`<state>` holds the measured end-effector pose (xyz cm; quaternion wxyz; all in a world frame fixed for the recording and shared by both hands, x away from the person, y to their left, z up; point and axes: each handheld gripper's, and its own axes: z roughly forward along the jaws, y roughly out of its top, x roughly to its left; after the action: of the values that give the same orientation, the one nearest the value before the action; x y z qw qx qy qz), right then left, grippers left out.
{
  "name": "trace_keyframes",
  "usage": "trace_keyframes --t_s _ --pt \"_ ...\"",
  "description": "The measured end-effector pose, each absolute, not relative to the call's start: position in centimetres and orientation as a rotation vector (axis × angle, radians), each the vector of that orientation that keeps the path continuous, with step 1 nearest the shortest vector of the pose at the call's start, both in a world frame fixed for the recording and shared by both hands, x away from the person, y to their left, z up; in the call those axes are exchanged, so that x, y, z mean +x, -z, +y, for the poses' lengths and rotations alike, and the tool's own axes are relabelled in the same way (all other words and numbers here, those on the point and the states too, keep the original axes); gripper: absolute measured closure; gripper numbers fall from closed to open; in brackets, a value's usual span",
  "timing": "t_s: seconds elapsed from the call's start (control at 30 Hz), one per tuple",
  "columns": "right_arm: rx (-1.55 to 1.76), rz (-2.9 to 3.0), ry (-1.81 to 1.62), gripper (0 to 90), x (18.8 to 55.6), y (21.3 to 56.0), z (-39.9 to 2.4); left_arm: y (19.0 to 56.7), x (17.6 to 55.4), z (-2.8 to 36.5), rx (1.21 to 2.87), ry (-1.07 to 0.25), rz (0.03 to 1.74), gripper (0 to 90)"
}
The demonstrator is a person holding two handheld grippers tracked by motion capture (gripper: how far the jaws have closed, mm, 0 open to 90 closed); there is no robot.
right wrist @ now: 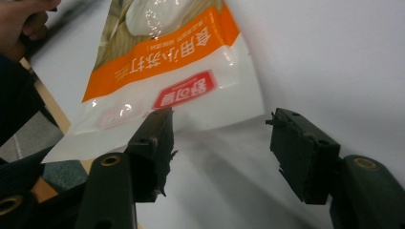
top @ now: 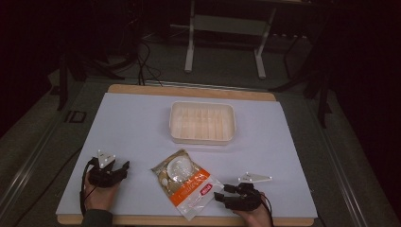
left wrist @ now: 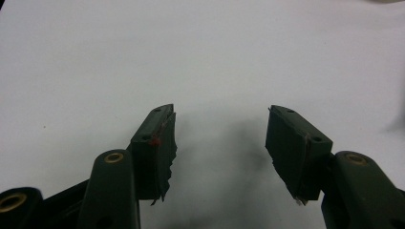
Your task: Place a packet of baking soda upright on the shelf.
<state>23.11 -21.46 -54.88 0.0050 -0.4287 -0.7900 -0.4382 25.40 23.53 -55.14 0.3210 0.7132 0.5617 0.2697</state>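
Nearest the person's edge of the white table cover (top: 142,123), two hands hold the grippers low over the surface. At the lower left, the left gripper (top: 124,169) points toward the middle of the table; in the left gripper view its jaws stand spread wide with bare white surface between them. At the lower right, the right gripper (top: 220,195) points leftward at a plastic food packet (top: 186,182), with its jaws also spread apart. In the right gripper view the packet's white lower edge (right wrist: 191,114) lies just beyond the jaw tips, one tip overlapping it; whether they touch cannot be told. The packet, orange-banded with a red label, lies flat between the two grippers. Farther back, near the table's middle, sits an empty, pale plastic tray (top: 202,138), well apart from the packet.
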Motion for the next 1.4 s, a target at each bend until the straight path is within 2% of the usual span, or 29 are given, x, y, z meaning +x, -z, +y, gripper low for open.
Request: trace_keyframes --t_s 0.13,0.53,0.6,0.73,0.9,1.07,1.13,1.27,1.4 --pt "-1.309 -2.441 1.374 44.5 23.1 55.1 -21.0 55.1 25.4 23.5 1.878 -0.713 1.473 43.2" --pt "-1.237 -2.418 1.373 45.2 23.0 55.3 -18.3 55.2 25.4 23.3 1.894 -0.727 1.468 43.2" --pt "-1.241 -2.429 1.367 50.3 23.1 55.3 -17.9 55.2 25.4 23.2 1.895 -0.728 1.468 43.2" --pt "-1.285 -2.436 1.353 75.6 23.6 55.2 -17.8 55.2 25.4 23.2 1.897 -0.732 1.465 43.2" --pt "-1.33 -2.453 1.362 84.8 24.9 54.5 -17.8 55.2 25.4 23.2 1.896 -0.733 1.467 43.2" --pt "-1.371 -2.416 1.373 77.9 26.1 54.2 -18.1 55.2 25.4 23.2 1.895 -0.735 1.465 43.1" --pt "-1.346 -2.414 1.343 69.7 26.1 54.4 -17.9 55.2 25.4 23.2 1.895 -0.731 1.465 43.1" --pt "-1.313 -2.403 1.317 62.5 25.3 55.1 -17.5 55.2 25.4 23.2 1.892 -0.736 1.463 43.1" --pt "-1.292 -2.392 1.311 61.2 24.4 55.1 -17.1 55.2 25.4 23.2 1.893 -0.736 1.462 43.0"
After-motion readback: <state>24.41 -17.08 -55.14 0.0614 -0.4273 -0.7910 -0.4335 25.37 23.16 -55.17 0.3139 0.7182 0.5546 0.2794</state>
